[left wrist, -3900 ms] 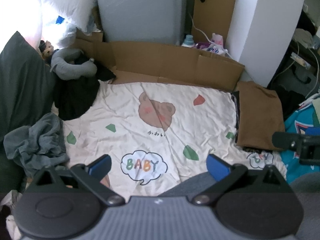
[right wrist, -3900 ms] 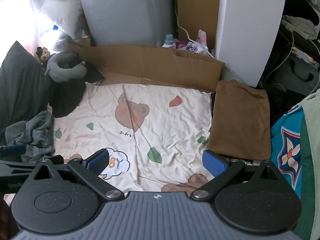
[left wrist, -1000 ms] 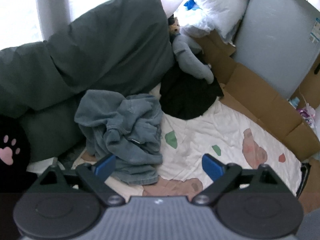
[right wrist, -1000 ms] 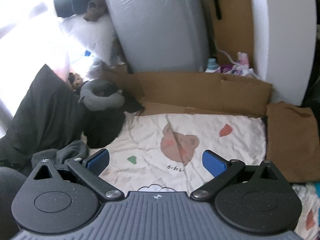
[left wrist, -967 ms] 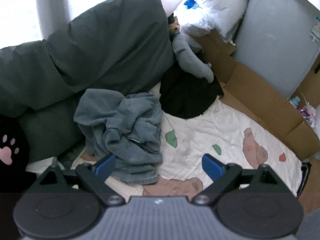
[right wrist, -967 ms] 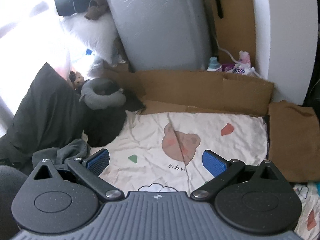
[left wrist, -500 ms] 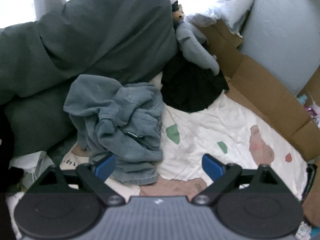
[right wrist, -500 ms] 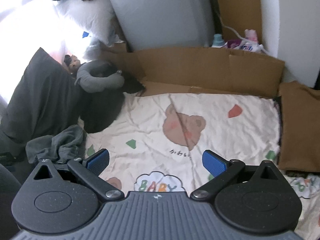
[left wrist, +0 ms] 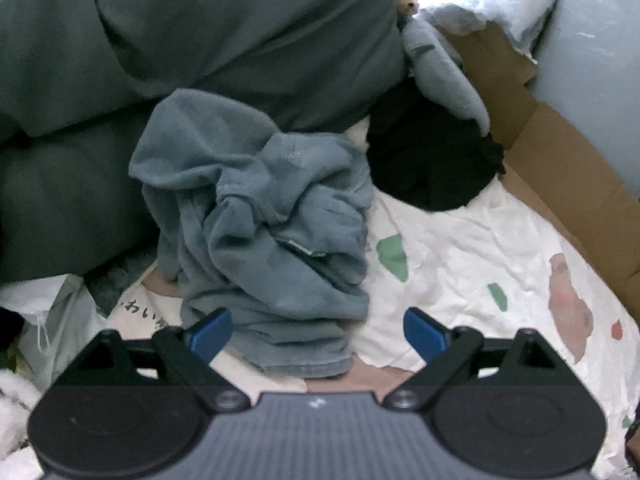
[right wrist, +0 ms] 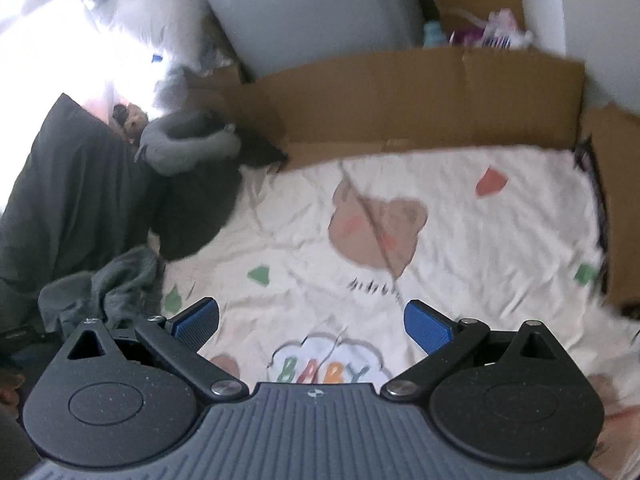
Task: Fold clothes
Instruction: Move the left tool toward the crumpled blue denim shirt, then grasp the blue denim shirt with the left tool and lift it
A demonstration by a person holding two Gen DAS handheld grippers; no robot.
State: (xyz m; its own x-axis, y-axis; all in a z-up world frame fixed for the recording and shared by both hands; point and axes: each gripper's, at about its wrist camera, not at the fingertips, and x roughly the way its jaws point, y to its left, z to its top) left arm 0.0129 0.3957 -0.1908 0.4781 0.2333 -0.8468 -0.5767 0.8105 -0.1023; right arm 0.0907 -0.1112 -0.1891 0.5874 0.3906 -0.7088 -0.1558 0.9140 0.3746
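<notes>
1. The left gripper is held with its jaws spread wide, and nothing is grasped between the blue pads.
2. A crumpled grey-blue garment is seen straight ahead of it; its lower hem lies between the two pads, a little nearer to the left one.
3. The garment is laid on a white printed sheet, which is spread ahead and to the right.
4. Beyond the garment, a dark green pillow is found, and a black cloth further right.
5. The right gripper is also released and empty, over the sheet.
6. Far to its left, the same garment is seen, and cardboard is placed ahead.
</notes>
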